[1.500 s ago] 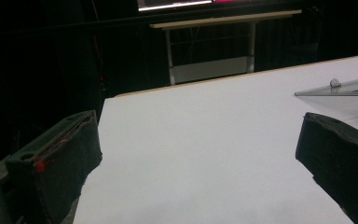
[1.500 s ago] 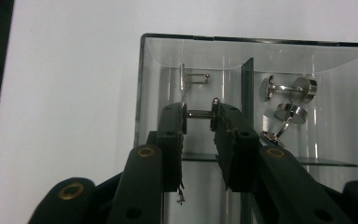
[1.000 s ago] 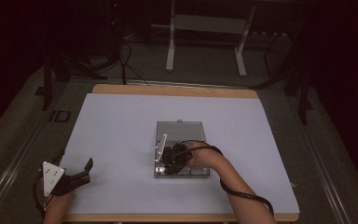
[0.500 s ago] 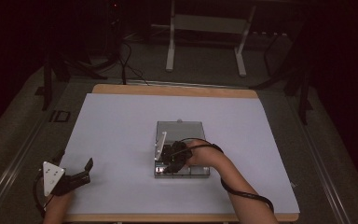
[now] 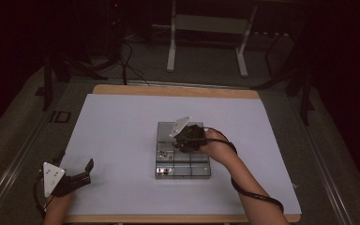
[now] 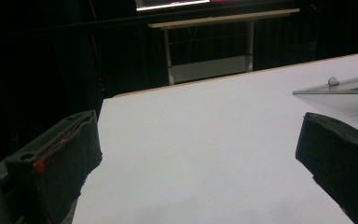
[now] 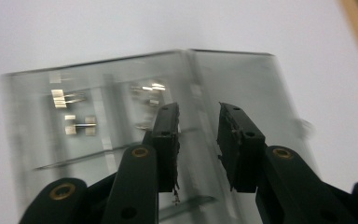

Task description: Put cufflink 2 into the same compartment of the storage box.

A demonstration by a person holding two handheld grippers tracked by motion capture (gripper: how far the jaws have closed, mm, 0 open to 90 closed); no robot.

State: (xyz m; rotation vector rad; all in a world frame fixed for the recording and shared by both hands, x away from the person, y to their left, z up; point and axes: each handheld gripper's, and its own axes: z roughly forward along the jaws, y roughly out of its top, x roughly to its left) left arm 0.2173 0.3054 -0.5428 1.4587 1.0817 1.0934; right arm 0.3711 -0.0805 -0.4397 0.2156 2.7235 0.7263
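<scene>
Wide-spread fingers over white table

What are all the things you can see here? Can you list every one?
table: one, pale top with a wooden edge, middle of the high view
box: one, clear, with compartments, on the table near its middle
lid: one, clear, folded open behind the box
metal bits: several, shiny, in the box's compartments
stand: one, white, on the floor behind the table
cables: a few, black, on the floor behind the table
left tongs: one, black, jaws wide apart, near corner of the table
right tongs: one, black, over the box; jaws just been opening a little, nothing seen between them
right hand: one, holding the right tongs
</scene>
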